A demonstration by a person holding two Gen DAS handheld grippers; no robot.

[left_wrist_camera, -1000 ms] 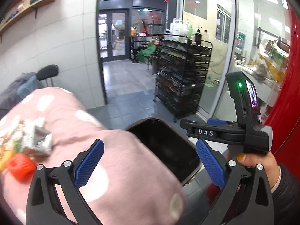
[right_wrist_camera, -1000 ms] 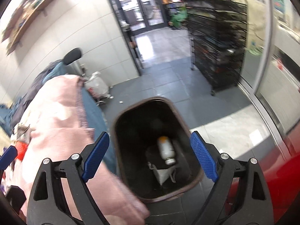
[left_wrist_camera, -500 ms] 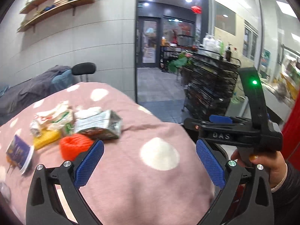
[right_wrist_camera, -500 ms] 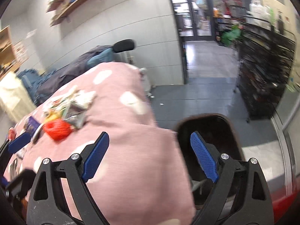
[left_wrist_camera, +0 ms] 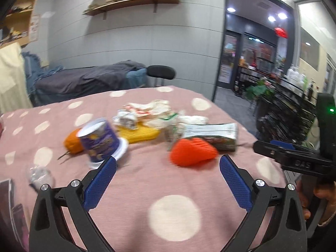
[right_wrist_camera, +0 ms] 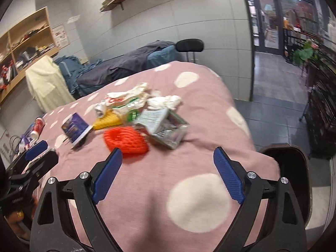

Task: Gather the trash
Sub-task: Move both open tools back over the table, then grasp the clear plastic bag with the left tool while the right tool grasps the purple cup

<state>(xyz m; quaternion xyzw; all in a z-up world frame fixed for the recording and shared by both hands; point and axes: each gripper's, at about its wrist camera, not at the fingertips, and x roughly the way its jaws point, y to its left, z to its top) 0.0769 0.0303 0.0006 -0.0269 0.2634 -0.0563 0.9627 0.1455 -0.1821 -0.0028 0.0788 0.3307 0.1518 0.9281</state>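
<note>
Two empty grippers over the bed

Both the left gripper (left_wrist_camera: 168,169) and right gripper (right_wrist_camera: 167,163) gape wide, holding nothing. Trash (right_wrist_camera: 134,117) lies mid-bed toward the far edge; bin (right_wrist_camera: 294,157) stands beside the right edge. Step: approach; next, probably grasp the red net (right_wrist_camera: 126,140).

A soft, matt pink cloth with pale dots (left_wrist_camera: 174,220) is covering the desk. On it, an orange-red knitted piece (left_wrist_camera: 193,151) is showing a ribbed, woolly surface, and a yellow one (left_wrist_camera: 142,134) beside it is looking equally matt. A paper cup (left_wrist_camera: 98,140) is carrying a printed purple skin, while a foil-lined wrapper (right_wrist_camera: 168,130) is glinting silver. Crumpled white paper (right_wrist_camera: 163,101) is lying dull. The tongs (right_wrist_camera: 166,170) are showing matt black plastic, rough blue pads (right_wrist_camera: 229,178) and shiny metal screws.
</note>
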